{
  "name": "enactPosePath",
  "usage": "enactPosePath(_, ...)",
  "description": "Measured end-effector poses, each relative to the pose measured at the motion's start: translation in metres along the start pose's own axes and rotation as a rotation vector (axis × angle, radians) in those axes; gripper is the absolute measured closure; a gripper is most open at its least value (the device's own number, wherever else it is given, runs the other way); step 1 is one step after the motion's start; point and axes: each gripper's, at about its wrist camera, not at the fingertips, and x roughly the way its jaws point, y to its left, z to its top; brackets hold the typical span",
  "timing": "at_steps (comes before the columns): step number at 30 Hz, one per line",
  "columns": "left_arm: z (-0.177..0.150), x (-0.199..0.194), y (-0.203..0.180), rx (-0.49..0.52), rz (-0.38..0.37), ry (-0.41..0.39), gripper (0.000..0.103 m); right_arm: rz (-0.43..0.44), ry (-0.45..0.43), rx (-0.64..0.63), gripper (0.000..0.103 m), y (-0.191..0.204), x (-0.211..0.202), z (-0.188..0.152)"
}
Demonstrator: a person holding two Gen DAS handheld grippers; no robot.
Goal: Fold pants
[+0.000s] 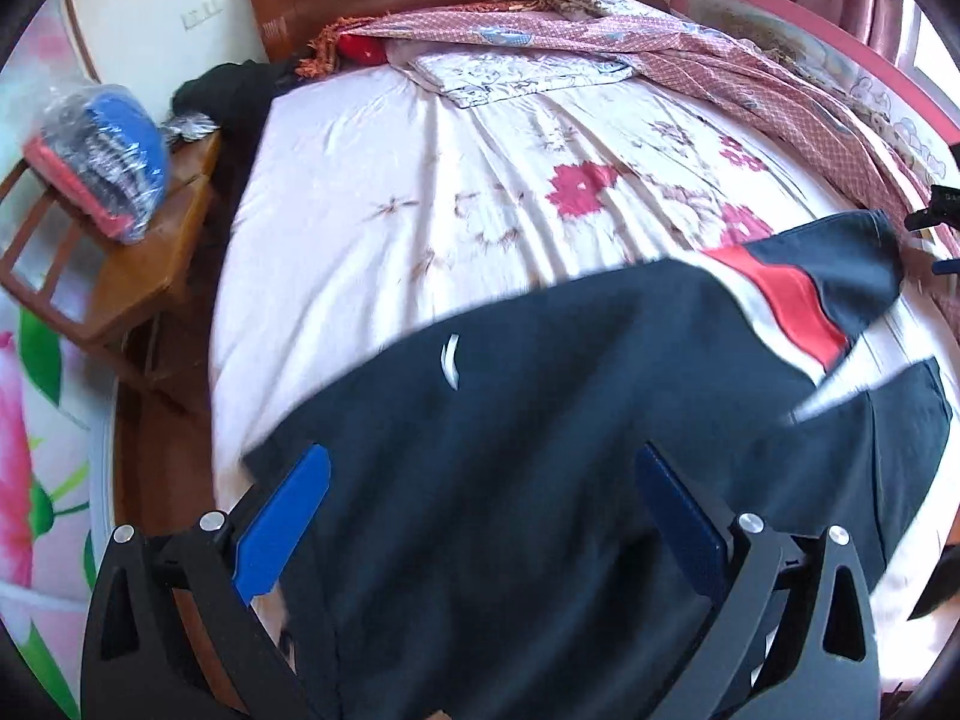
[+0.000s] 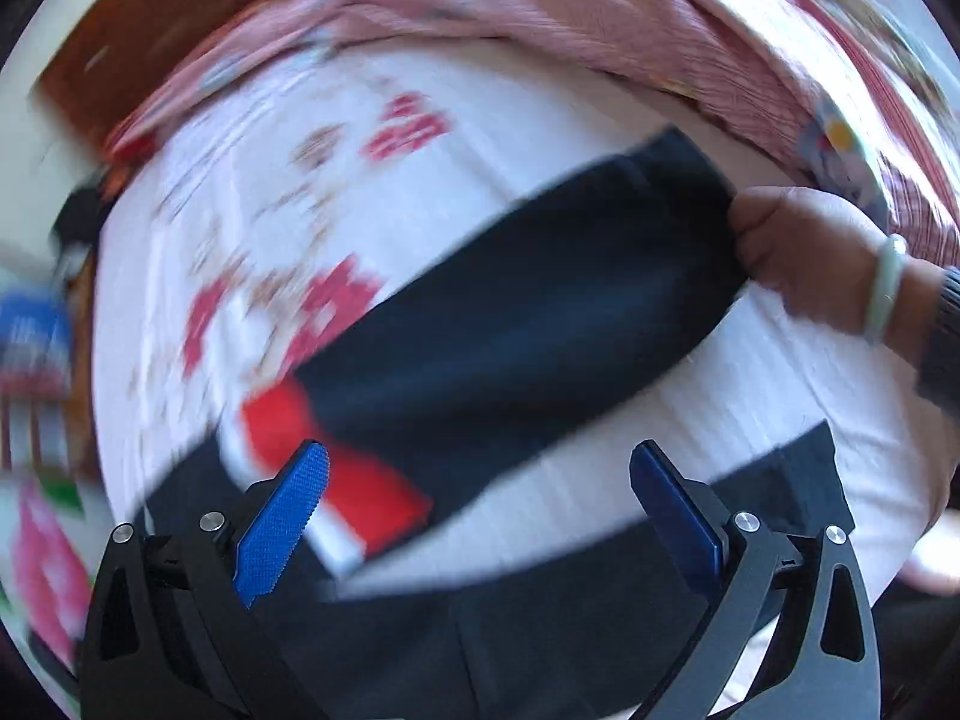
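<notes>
Dark navy pants (image 1: 510, 420) with a red and white stripe (image 1: 786, 300) lie spread on the bed. My left gripper (image 1: 480, 510) is open just above the waist end, nothing between its blue pads. In the blurred right wrist view the pants (image 2: 528, 324) show one leg stretched toward the back right. A bare hand with a pale bracelet (image 2: 816, 264) holds that leg's cuff. My right gripper (image 2: 480, 510) is open and empty above the stripe (image 2: 336, 468) and the legs.
The bed (image 1: 372, 192) has a white floral sheet, a folded pillowcase (image 1: 522, 75) and a pink checked quilt (image 1: 690, 60) along the back and right. A wooden nightstand (image 1: 144, 264) with a bagged bundle of clothes (image 1: 102, 162) stands left of the bed.
</notes>
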Motion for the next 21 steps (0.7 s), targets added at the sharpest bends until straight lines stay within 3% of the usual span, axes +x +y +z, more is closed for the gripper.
enactPosePath(5,0.035,0.048,0.009,-0.052,0.01,0.029,0.002,-0.081,0.058,0.113,0.003,-0.019,0.044,0.06)
enactPosePath(7,0.043,0.067,0.009,-0.068,-0.027,0.059,0.002,-0.172,0.097,0.163,0.003,-0.026,0.064,0.077)
enactPosePath(9,0.048,0.081,0.01,-0.096,-0.067,0.077,0.002,-0.192,0.163,0.204,0.003,-0.03,0.088,0.09)
enactPosePath(13,0.049,0.098,0.004,-0.086,-0.096,0.076,0.002,-0.296,0.198,0.312,0.003,-0.036,0.123,0.111)
enactPosePath(14,0.048,0.099,0.002,-0.079,-0.099,0.07,0.002,-0.281,0.229,0.371,0.003,-0.039,0.133,0.111)
enactPosePath(15,0.048,0.101,0.0,-0.064,-0.089,0.064,0.002,-0.214,0.243,0.425,0.003,-0.039,0.143,0.111)
enactPosePath(17,0.047,0.099,-0.004,-0.041,-0.082,0.042,0.002,-0.123,0.226,0.476,0.003,-0.033,0.153,0.111)
enactPosePath(18,0.045,0.097,-0.005,-0.031,-0.082,0.032,0.002,-0.115,0.221,0.473,0.003,-0.029,0.155,0.111)
enactPosePath(21,0.04,0.093,-0.007,-0.021,-0.104,0.019,0.002,-0.234,0.236,0.483,0.003,-0.022,0.166,0.11)
